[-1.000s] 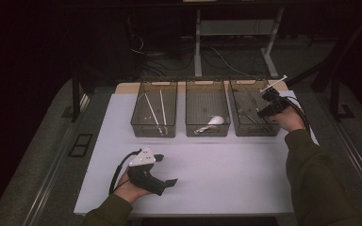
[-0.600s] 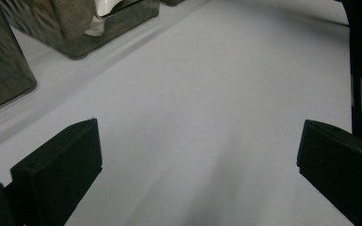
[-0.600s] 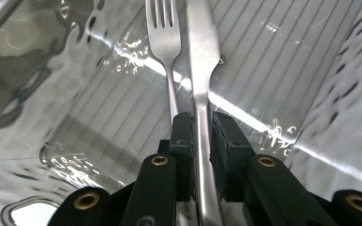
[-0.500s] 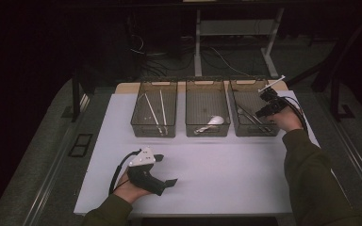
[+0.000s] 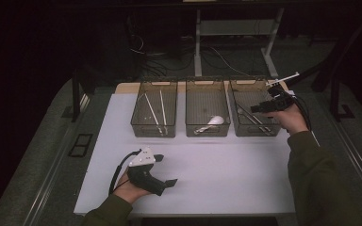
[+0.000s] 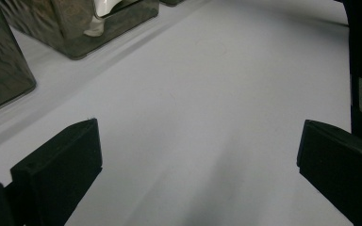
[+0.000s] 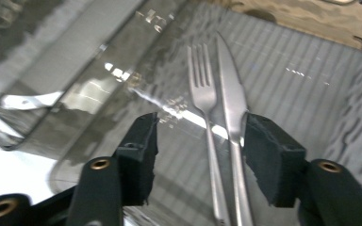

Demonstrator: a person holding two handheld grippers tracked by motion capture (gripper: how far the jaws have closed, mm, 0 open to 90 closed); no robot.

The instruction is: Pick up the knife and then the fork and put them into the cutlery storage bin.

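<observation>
Above the right bin (image 5: 257, 113), right gripper (image 7: 200, 141) jaws just spread over fork (image 7: 202, 94) and knife (image 7: 231, 103), pinching nothing, left gripper (image 5: 167, 182) on the counter (image 5: 226, 165), jaws spread wide.

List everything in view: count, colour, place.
Bins: three, smoky clear plastic, in a row at the far side of the table.
Chopsticks: a few pale sticks, in the left bin; exact count unclear.
Spoon: one, white, in the middle bin.
Fork: one, silver, in the right bin, beside the knife.
Knife: one, silver, in the right bin.
Table: one, white top.
Left gripper: black with a grey plate, resting on the near left of the table, jaws open.
Right gripper: black, over the right bin, jaws just opened, apart above the fork and knife, pressing on neither.
</observation>
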